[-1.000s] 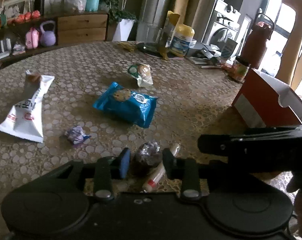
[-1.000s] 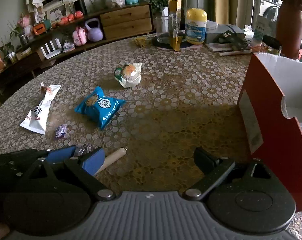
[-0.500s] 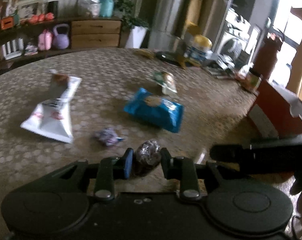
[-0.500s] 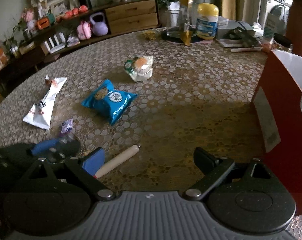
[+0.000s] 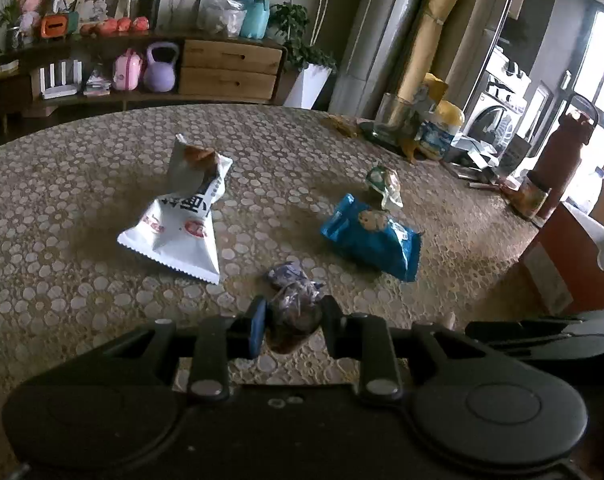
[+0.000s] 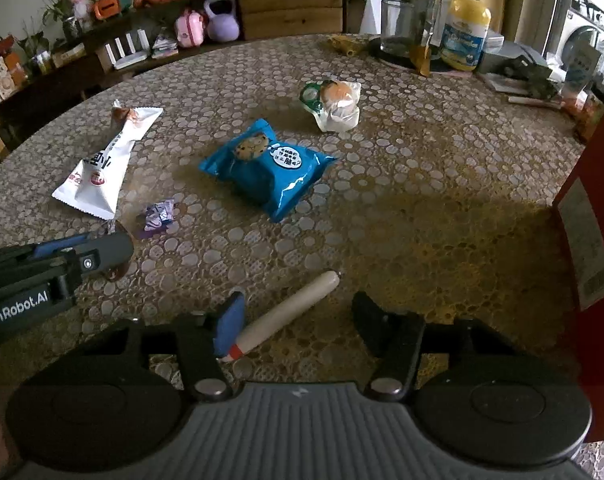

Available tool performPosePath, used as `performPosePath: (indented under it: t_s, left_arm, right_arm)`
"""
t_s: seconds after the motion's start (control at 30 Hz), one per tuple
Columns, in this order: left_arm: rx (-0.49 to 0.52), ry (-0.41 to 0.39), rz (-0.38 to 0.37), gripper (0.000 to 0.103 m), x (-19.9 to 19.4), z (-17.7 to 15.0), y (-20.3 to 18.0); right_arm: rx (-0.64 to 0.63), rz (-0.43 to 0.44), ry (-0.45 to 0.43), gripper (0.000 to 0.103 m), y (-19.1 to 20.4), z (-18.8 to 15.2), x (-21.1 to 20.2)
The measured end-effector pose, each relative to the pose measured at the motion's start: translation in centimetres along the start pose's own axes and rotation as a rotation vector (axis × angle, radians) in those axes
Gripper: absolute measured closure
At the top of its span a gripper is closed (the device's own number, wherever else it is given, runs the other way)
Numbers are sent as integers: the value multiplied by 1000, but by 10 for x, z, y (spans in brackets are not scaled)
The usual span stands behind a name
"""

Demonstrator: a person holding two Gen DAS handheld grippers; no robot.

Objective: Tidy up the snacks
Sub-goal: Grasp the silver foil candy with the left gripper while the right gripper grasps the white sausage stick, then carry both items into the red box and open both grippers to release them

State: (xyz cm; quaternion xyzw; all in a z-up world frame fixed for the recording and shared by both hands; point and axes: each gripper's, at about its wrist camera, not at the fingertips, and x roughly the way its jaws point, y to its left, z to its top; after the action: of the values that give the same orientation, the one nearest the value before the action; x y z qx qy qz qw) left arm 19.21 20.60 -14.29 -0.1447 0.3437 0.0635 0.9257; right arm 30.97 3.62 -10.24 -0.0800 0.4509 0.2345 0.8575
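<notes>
My left gripper (image 5: 293,320) is shut on a small brown wrapped snack (image 5: 294,314) and holds it just above the table. In the right wrist view the left gripper (image 6: 102,252) shows at the left edge. My right gripper (image 6: 298,320) is open, with a sausage stick (image 6: 288,312) lying on the table between its fingers. On the table lie a blue cookie bag (image 6: 268,166), a white snack bag (image 6: 102,170), a small purple candy (image 6: 156,218) and a clear bun packet (image 6: 336,106). The red box (image 6: 594,240) stands at the right.
A glass (image 6: 398,24), a yellow-lidded tub (image 6: 464,34), papers and a dark red bottle (image 5: 562,156) crowd the table's far right. A shelf with a purple kettlebell (image 6: 222,18) stands beyond the table. The table cover (image 6: 422,200) is patterned.
My left gripper has lifted the brown snack and swung left, away from the sausage stick. My right gripper has moved forward so the stick lies between its open fingers.
</notes>
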Motion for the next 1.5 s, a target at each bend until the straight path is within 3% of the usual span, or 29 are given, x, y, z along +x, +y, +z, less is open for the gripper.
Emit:
performPosePath:
  t_s: [0.03,0.1,0.3,0.8,1.5]
  left_arm:
    - [3,1,-1,77,0,-1,-1]
    - [10,4,-5,77,0,-3,-2]
    - [23,14,-13,77,0,-6,-6]
    - [83,18,-68,77,-24,-6,-51]
    - [255,-61,-194,77,-102,6,-186]
  right_arm:
    - [-3,-12,-3,55,0,0,0]
    - [-17,-12,-5,71,0,-1,-1]
    - [-15,8,-17,92,-7,-6,-7]
    - [-3,63,-104,92,-33,-24,-66]
    - [61,56,-307,92,-115,-53,-199]
